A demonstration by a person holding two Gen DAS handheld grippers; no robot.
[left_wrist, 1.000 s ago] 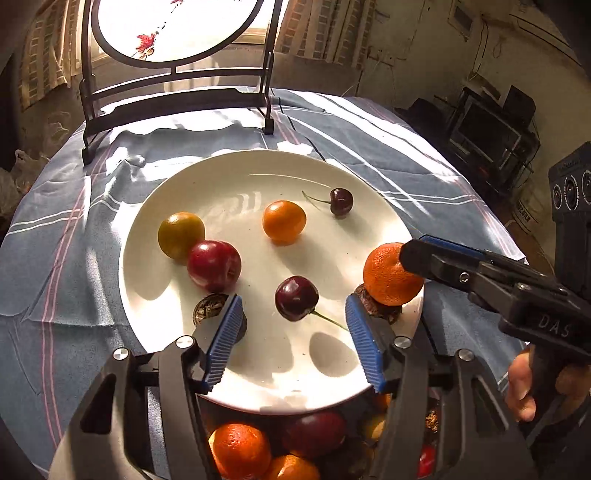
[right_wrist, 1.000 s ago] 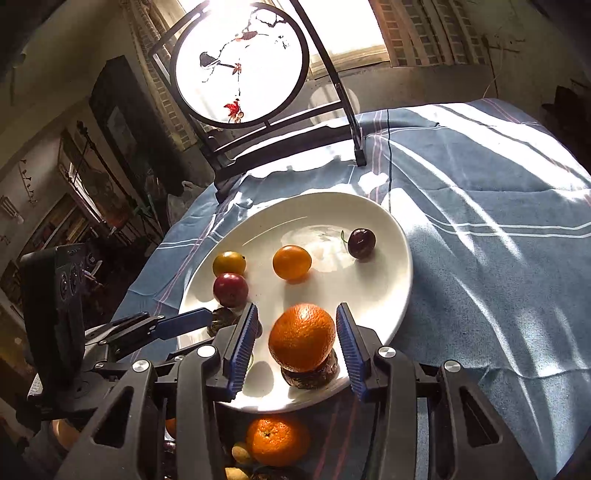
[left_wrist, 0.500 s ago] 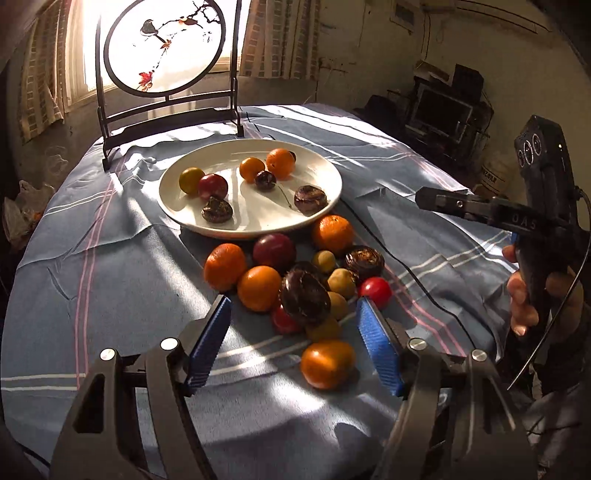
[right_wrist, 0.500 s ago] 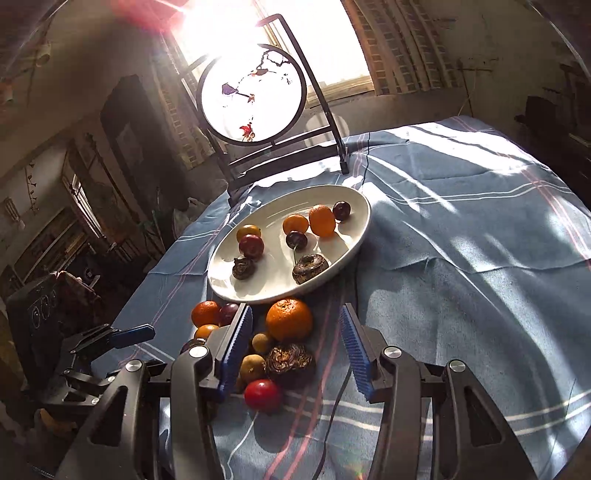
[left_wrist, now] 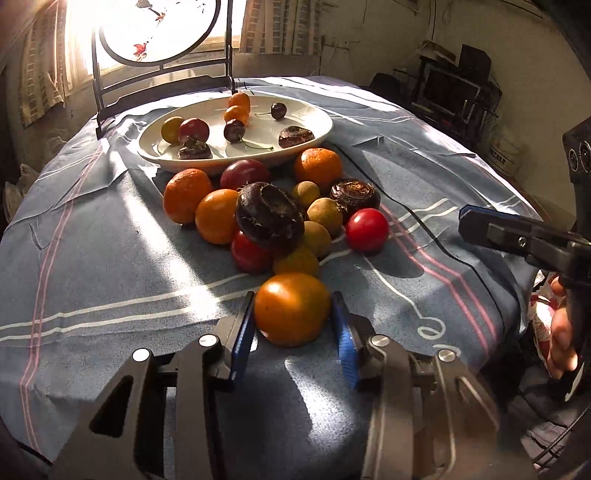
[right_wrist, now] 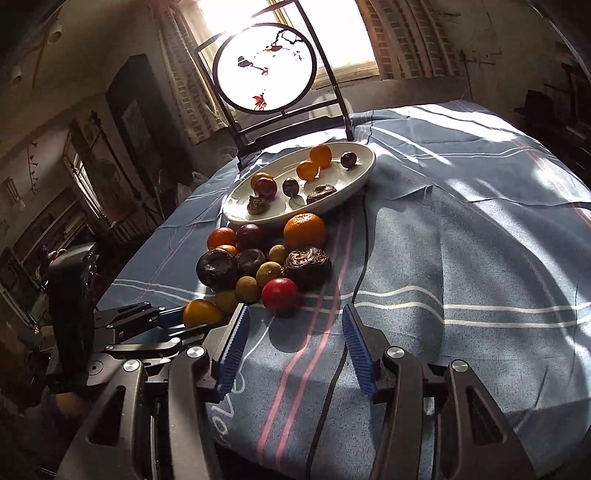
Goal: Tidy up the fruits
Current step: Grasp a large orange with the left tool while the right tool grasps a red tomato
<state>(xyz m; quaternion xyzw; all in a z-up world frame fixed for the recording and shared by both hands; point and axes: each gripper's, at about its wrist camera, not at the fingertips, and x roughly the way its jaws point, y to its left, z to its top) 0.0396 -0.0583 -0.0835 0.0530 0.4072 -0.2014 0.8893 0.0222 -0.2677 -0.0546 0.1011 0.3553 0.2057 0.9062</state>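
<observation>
A white oval plate (left_wrist: 314,134) (right_wrist: 364,170) holds several small fruits at the far side of the table. A pile of oranges, red and dark fruits (left_wrist: 269,218) (right_wrist: 273,254) lies on the blue cloth in front of it. My left gripper (left_wrist: 293,317) is shut on an orange-yellow tomato (left_wrist: 291,308) (right_wrist: 201,313) at the near end of the pile, resting on the cloth. My right gripper (right_wrist: 293,326) is open and empty, just in front of a red tomato (right_wrist: 280,294) (left_wrist: 366,229).
A round painted screen on a black stand (right_wrist: 264,70) (left_wrist: 159,33) stands behind the plate. A black cable (right_wrist: 364,254) runs across the cloth to the right of the pile. The table edge drops off at the right, by dark furniture (left_wrist: 454,88).
Both grippers have pulled back from the plate to the near side of the pile. My left gripper has closed around the orange-yellow tomato. My right gripper has let go of the orange and stands open.
</observation>
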